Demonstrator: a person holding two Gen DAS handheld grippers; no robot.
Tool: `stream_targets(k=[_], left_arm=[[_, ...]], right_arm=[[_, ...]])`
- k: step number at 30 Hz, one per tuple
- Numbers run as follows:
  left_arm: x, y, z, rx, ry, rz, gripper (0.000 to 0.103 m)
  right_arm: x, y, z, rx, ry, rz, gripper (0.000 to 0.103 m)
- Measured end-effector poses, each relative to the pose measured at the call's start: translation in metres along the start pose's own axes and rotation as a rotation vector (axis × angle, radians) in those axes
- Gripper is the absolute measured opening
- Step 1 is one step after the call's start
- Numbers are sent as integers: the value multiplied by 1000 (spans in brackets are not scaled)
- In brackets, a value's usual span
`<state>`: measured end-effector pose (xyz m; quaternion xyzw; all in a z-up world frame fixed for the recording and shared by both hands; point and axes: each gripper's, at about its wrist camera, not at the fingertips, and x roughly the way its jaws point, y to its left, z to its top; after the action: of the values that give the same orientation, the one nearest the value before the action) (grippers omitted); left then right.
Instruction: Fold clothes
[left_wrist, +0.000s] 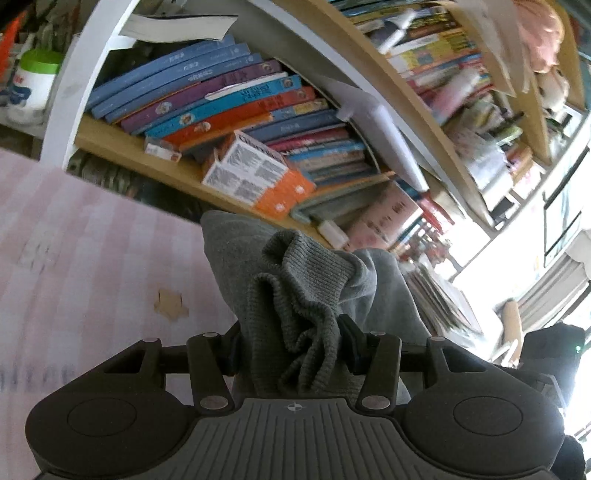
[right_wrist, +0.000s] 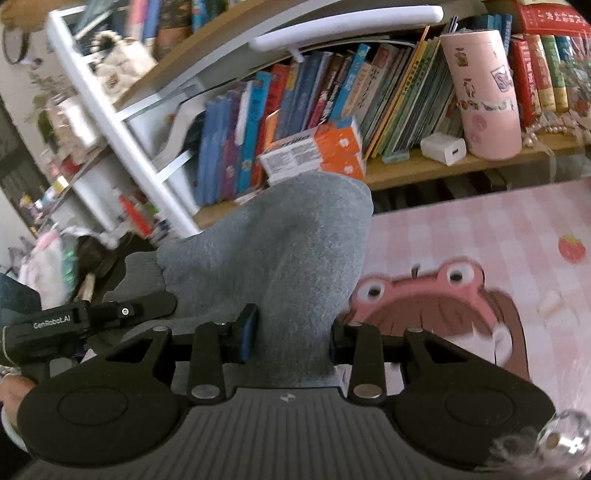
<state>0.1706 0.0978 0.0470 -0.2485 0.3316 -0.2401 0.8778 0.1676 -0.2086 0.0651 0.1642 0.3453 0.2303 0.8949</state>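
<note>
A grey sweatshirt-like garment (left_wrist: 236, 258) hangs lifted above the pink checked table mat (left_wrist: 92, 258). My left gripper (left_wrist: 291, 339) is shut on a bunched darker ribbed band (left_wrist: 303, 280) of it, with cloth filling the gap between the pads. In the right wrist view the same grey garment (right_wrist: 280, 236) rises in a smooth fold from my right gripper (right_wrist: 293, 336), which is shut on it. The left gripper's body (right_wrist: 74, 321) shows at the far left of that view, level with the right one. The rest of the garment is hidden below both grippers.
A bookshelf (left_wrist: 155, 162) crammed with books stands right behind the table. Orange and white boxes (right_wrist: 317, 151), a white charger (right_wrist: 445, 147) and a pink cylinder (right_wrist: 484, 92) sit on its lower board. The mat (right_wrist: 498, 221) carries a cartoon print.
</note>
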Motion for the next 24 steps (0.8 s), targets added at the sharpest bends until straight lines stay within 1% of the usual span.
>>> stream_targets(k=[5, 10, 12, 16, 24], left_arm=[[35, 23, 21, -34, 2, 27, 49], [61, 40, 27, -65, -31, 34, 49], [69, 44, 27, -70, -37, 37, 49], [81, 51, 31, -81, -36, 45, 49], [88, 53, 40, -61, -52, 64, 49]], right_arm=[[44, -13, 19, 10, -3, -43, 33], [77, -22, 24, 0, -31, -76, 33], [86, -25, 24, -9, -39, -85, 33], [101, -34, 28, 18, -42, -89, 33], [113, -34, 31, 25, -44, -95, 33]])
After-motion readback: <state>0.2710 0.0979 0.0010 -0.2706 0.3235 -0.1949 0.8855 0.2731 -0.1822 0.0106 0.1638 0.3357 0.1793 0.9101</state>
